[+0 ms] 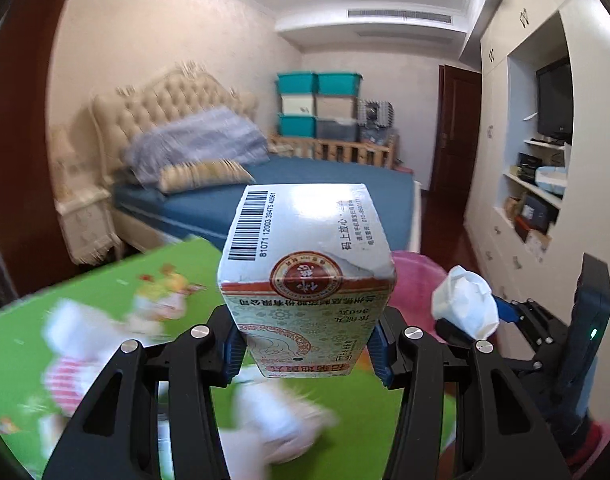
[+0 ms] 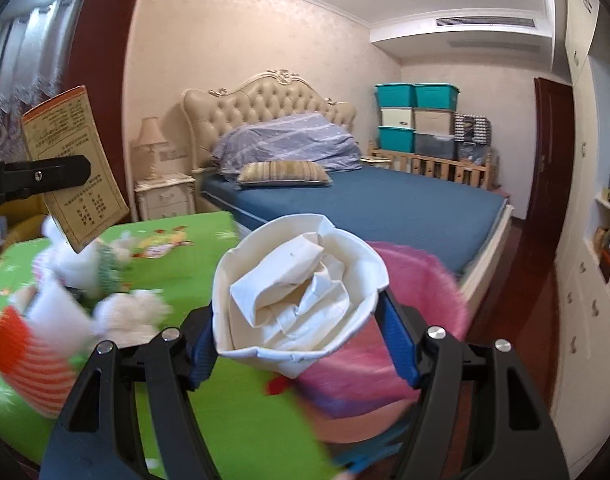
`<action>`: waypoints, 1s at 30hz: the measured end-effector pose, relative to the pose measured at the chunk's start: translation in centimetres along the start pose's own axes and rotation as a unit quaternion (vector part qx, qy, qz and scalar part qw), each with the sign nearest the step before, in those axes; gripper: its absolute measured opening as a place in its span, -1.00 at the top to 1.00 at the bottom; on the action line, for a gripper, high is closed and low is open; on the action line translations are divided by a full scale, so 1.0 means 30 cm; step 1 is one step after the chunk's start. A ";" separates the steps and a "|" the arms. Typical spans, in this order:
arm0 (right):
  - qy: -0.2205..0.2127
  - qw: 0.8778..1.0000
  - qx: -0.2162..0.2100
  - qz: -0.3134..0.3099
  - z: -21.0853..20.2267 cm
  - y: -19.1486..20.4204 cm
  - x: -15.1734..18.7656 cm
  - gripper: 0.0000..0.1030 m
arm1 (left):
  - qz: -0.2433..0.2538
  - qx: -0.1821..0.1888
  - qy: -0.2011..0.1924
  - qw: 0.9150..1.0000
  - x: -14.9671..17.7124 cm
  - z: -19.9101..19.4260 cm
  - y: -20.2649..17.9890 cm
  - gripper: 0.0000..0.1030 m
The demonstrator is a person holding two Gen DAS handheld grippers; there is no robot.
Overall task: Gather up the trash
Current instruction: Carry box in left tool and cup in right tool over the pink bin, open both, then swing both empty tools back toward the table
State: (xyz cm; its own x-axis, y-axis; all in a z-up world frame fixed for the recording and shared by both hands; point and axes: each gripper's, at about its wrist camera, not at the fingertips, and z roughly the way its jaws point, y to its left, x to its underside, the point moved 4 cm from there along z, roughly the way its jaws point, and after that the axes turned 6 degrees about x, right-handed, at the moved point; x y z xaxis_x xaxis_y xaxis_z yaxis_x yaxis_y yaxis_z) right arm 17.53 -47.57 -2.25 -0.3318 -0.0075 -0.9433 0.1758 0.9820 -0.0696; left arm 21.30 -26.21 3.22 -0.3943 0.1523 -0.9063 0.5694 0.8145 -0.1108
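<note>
left gripper (image 1: 305, 354) jaws are pinching the carton (image 1: 307, 276); right gripper (image 2: 305, 344) jaws are squeezing the crumpled paper cup (image 2: 299, 300); pink bin (image 2: 389, 344) just beyond them; cup's looking squishy, could be slipping out early

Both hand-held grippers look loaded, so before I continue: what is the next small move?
Probably carry both toward the pink bin just ahead. The left hand-held gripper grips the carton; the right hand-held gripper grips crumpled paper; neither is over it yet.

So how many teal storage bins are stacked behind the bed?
3: two side by side on top, and, and one lower left. Others could be hidden behind the stack.
</note>
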 end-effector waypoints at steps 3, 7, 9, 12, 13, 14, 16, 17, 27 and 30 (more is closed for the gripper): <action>0.009 1.000 0.016 -0.013 0.072 -0.076 -0.006 -0.31 | -0.037 0.018 0.023 0.999 -0.018 0.158 -0.036 0.06; 0.019 1.000 0.013 -0.002 0.152 -0.172 -0.022 -0.32 | -0.043 0.016 0.043 0.998 -0.019 0.326 -0.094 0.06; 0.023 1.000 0.013 0.001 0.186 -0.208 -0.026 -0.32 | -0.040 0.017 0.051 0.998 -0.021 0.404 -0.130 0.06; 0.026 0.999 0.020 0.000 0.225 -0.242 -0.030 -0.33 | -0.037 0.025 0.059 0.997 -0.026 0.475 -0.159 0.06; 0.027 0.999 0.022 0.001 0.239 -0.249 -0.032 -0.33 | -0.036 0.028 0.061 0.997 -0.029 0.492 -0.168 0.06; 0.028 0.999 0.023 0.002 0.247 -0.253 -0.031 -0.34 | -0.033 0.028 0.063 0.997 -0.036 0.512 -0.177 0.06; 0.030 0.999 0.023 0.006 0.266 -0.255 -0.027 -0.35 | -0.027 0.027 0.064 0.997 -0.050 0.545 -0.194 0.06; 0.031 0.999 0.022 0.008 0.276 -0.258 -0.026 -0.36 | -0.025 0.026 0.066 0.997 -0.055 0.560 -0.195 0.06; 0.019 0.998 0.020 0.049 0.251 -0.339 -0.037 -0.79 | -0.025 -0.014 0.042 0.999 -0.054 0.547 -0.135 -0.76; 0.006 0.999 0.025 0.044 0.169 -0.348 -0.048 -0.84 | -0.002 -0.039 0.027 0.999 -0.060 0.485 -0.143 -0.83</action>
State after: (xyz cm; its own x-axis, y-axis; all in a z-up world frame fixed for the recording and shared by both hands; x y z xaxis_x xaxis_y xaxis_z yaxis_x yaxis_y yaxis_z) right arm 20.87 -58.76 -1.80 -0.3241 0.0809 -0.9426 0.2498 0.9683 -0.0028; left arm 30.06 -38.11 -0.61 -0.4362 0.1771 -0.8823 0.5109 0.8558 -0.0808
